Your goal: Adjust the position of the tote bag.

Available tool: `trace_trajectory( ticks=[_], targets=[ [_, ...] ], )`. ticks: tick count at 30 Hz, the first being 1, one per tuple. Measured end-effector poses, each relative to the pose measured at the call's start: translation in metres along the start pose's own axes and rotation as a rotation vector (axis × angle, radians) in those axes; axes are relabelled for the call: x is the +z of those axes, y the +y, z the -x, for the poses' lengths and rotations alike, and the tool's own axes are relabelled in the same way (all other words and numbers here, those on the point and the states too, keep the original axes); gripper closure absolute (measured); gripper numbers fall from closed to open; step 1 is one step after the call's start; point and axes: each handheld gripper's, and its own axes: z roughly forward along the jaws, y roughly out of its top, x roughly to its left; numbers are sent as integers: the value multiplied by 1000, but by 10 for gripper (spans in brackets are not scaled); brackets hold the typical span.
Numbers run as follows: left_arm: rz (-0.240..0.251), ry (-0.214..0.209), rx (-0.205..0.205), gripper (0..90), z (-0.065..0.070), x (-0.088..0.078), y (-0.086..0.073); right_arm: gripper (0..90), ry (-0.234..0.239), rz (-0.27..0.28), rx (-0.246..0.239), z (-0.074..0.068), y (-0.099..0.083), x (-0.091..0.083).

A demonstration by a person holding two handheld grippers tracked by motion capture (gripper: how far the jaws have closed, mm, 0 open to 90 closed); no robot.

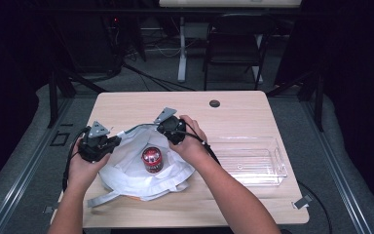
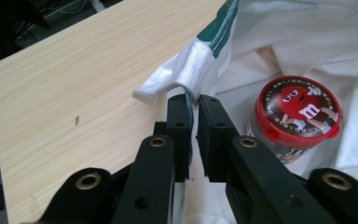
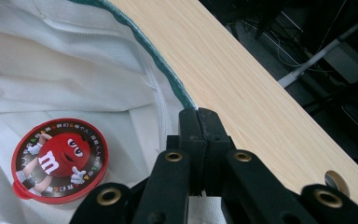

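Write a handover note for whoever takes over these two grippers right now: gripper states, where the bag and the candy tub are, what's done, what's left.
Left gripper: shut on the white bag's green-trimmed rim.
Right gripper: shut on the rim at the far side.
Candy tub, red lid, stands upright inside the bag's open mouth on the table.
Clear bin: empty, to the right.
Done: bag mouth held open on both sides.
Left: probably getting the tub out, perhaps into the bin.

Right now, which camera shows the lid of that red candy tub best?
The right gripper view: the candy tub shows its whole lid, face-on. The left gripper view shows the lid tilted, plus some of the side. The high view shows it small and blurred.
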Motion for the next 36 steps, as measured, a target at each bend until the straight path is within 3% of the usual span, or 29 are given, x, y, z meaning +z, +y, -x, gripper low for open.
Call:
trace_trajectory(
  ticks=[23, 36],
  targets=[
    [-11, -3, -25, 838, -4, 11, -4, 900, 11, -32, 7, 1, 0, 13],
    [-29, 18, -27, 838, -5, 20, -9, 900, 22, -59, 8, -1, -2, 25]
  ],
)
